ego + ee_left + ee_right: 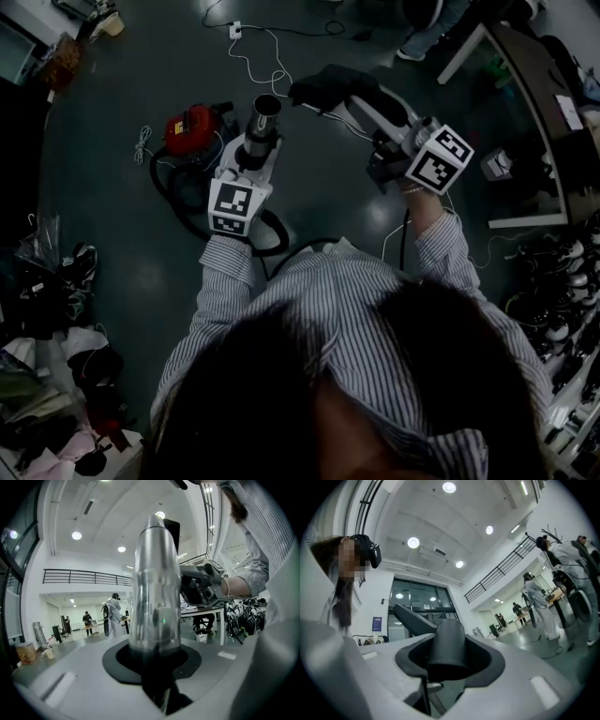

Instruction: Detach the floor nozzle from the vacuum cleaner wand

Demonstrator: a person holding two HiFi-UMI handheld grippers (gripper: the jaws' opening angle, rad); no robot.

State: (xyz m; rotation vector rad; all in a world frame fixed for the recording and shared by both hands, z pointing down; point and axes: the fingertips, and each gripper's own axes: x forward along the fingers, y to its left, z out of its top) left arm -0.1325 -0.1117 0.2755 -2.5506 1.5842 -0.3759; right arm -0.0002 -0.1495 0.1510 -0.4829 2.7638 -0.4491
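Dark, glossy floor (122,234) underfoot, with a red vacuum cleaner (192,127) lying at about 10 o'clock of the head view and its black hose (178,202) looping back toward the middle. At 12 o'clock, a white cable (251,58) trailing up to a plug block (234,30). Clamped in the left tool (255,157), near the centre: the shiny metal wand (265,114), standing up toward the camera with its open end bare and nothing fitted on it. Seen along that tool's own jaws, closed on either side of the chrome tube, snug round its base. Gripped in the right tool (370,114), at 1 o'clock: the floor nozzle (323,86), black head already off the wand, just beside its open end and not touching. Seen from the right gripper view, jaws shut round the nozzle's dark grey neck, with the flat head slanting off toward 10 o'clock behind it. Striped shirt sleeves (225,272) leading down to both tools. Off at 2 o'clock, a surface (534,103) with small items on it; at 4 o'clock, rows of shoes (562,281); at 8 o'clock, heaped bags and clothing (56,319). Behind the wand in the left gripper view, a bright hall with a balcony railing (84,577) and several people (114,613) standing at 9 o'clock.
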